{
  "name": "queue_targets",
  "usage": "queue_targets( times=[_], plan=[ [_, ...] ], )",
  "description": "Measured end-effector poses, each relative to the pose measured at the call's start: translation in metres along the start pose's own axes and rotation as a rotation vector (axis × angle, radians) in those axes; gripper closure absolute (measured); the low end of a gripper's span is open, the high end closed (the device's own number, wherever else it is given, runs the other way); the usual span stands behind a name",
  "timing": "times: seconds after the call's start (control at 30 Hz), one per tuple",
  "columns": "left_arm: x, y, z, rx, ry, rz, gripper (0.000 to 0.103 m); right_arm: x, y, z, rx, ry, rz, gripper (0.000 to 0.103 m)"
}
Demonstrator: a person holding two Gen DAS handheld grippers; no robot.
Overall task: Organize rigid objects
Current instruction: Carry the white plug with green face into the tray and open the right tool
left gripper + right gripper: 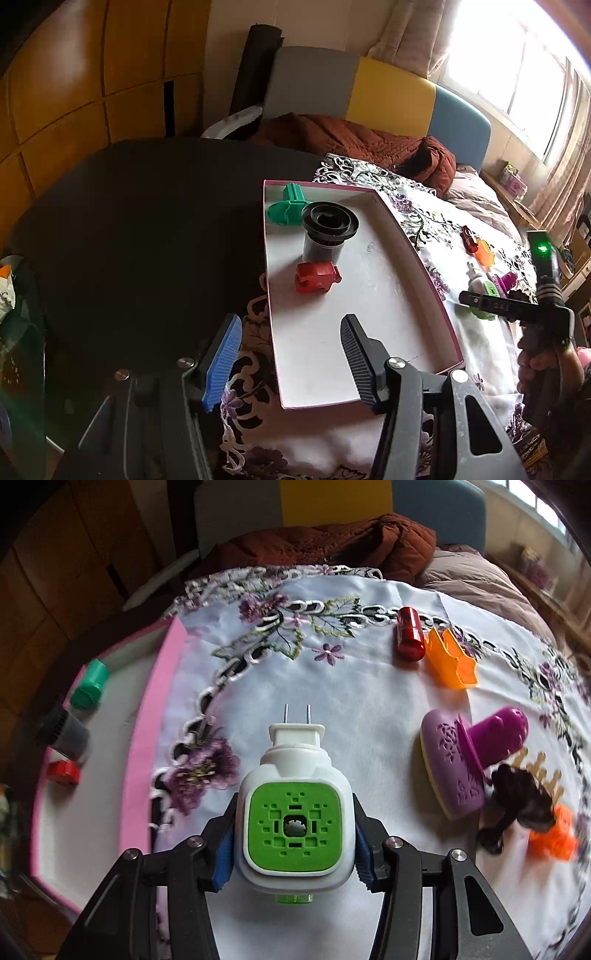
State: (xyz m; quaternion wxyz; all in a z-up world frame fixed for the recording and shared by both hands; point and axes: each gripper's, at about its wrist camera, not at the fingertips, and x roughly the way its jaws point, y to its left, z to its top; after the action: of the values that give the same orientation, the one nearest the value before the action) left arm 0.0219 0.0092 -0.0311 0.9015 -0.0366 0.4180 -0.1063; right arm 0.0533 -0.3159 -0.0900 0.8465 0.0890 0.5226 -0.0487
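Note:
My right gripper is shut on a white plug-in device with a green face, its two prongs pointing away, held just above the embroidered cloth. In the left wrist view that device and the right gripper are at the right, beside the tray. My left gripper stands open and empty over the near end of the pink-rimmed white tray. The tray holds a green piece, a black cylinder and a red block.
On the cloth lie a red capsule, an orange crown-shaped piece, a purple item, a dark hair clip and an orange piece. A dark round table is left of the tray. A brown quilt lies behind.

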Motion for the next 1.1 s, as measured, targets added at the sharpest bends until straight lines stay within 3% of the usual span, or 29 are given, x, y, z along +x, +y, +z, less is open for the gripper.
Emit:
queue_targets(
  times=[0.3, 0.5, 0.9, 1.1],
  plan=[
    [0.002, 0.001, -0.001, -0.004, 0.006, 0.000, 0.046, -0.043, 0.030, 0.002, -0.031, -0.085, 0.112, 0.051],
    [0.004, 0.004, -0.001, -0.017, 0.010, 0.005, 0.046, -0.057, 0.064, -0.005, -0.100, -0.090, 0.173, 0.051],
    [0.000, 0.039, 0.001, -0.101, -0.011, 0.060, 0.046, -0.029, 0.168, -0.028, -0.269, 0.052, 0.293, 0.051],
    [0.002, 0.053, -0.003, -0.129, -0.001, 0.080, 0.046, 0.006, 0.208, -0.027, -0.251, 0.124, 0.315, 0.051]
  ],
)
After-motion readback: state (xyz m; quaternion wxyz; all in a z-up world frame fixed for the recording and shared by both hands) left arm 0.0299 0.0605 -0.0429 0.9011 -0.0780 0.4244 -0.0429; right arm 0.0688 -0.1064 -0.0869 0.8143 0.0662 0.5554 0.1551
